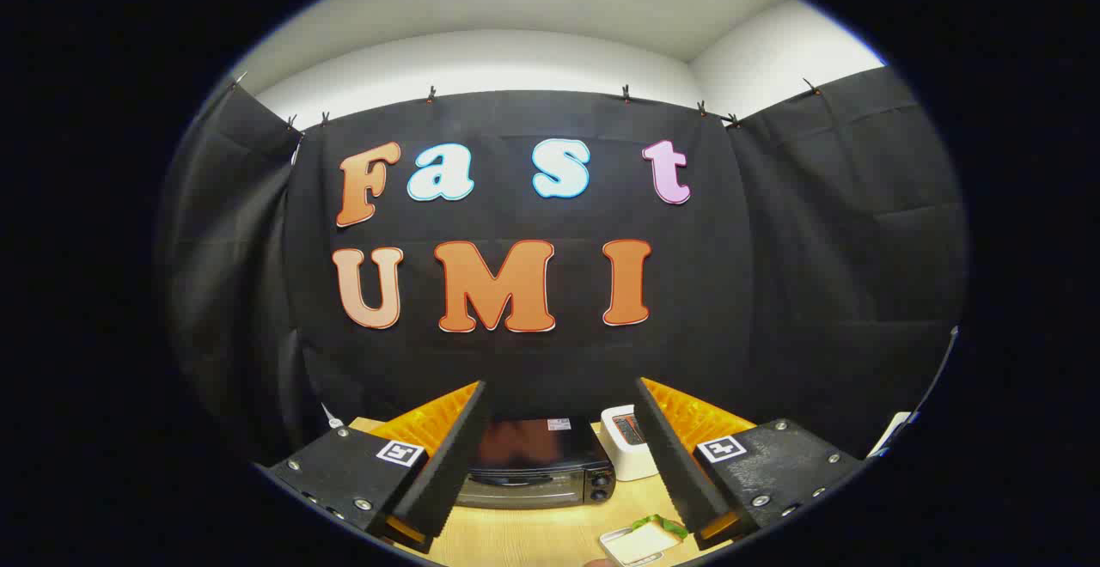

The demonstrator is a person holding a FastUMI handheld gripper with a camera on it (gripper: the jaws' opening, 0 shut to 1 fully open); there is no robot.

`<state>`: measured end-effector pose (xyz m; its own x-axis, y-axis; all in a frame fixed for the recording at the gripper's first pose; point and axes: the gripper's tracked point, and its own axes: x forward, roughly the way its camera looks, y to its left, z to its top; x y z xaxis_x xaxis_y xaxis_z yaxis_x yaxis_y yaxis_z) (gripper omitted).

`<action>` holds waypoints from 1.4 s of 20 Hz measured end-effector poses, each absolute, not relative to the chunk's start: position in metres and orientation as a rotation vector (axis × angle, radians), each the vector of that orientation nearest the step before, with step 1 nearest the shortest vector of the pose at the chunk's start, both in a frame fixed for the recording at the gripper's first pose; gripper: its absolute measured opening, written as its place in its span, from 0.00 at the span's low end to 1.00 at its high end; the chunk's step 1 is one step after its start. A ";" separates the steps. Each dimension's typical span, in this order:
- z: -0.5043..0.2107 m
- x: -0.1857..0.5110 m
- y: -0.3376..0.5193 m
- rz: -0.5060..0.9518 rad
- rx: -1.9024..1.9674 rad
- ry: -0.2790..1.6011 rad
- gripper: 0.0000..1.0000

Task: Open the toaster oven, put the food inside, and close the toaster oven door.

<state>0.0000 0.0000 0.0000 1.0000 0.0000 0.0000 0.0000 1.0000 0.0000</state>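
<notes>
While the black cloth wall (773, 275) of the booth takes up most of the gripper view, with a white ceiling (550, 9) above it, the working things sit low down, beyond and between the fingers. A light wooden desk (550, 533) runs across the bottom, and its bare grain shows in the gap between the two fingers.

On the desk, at the foot of the cloth wall, stands the toaster oven (537, 464), a dark box with a glass front. Its door is shut, the handle lies across the front below the glass, and two knobs sit at its right end. It stands ahead of the fingers, framed in the gap between them, and nothing touches it.

The gripper (557, 395) is held above the desk with its fingers (451, 455) spread wide apart. Each finger has a dark ribbed inner pad and an orange outer side, and each black base carries a small square marker. Nothing is between the pads, and they hold nothing.

Just to the right of the oven, touching or nearly touching its side, stands a small white toaster (626, 451), partly hidden by the right finger.

Nearer than the oven, close by the inner edge of the right finger, lies the food (649, 537): a sandwich with a green leaf at its top edge, resting on a small white tray (620, 552) on the desk.
</notes>
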 end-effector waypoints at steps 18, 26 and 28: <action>-0.005 0.091 -0.093 0.149 -0.036 0.027 0.99; -0.052 0.119 -0.048 0.103 0.061 0.035 0.99; -0.065 0.119 -0.030 0.084 0.085 0.034 0.99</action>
<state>0.1185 -0.0302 -0.0648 0.9959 0.0854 -0.0308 -0.0825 0.9929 0.0860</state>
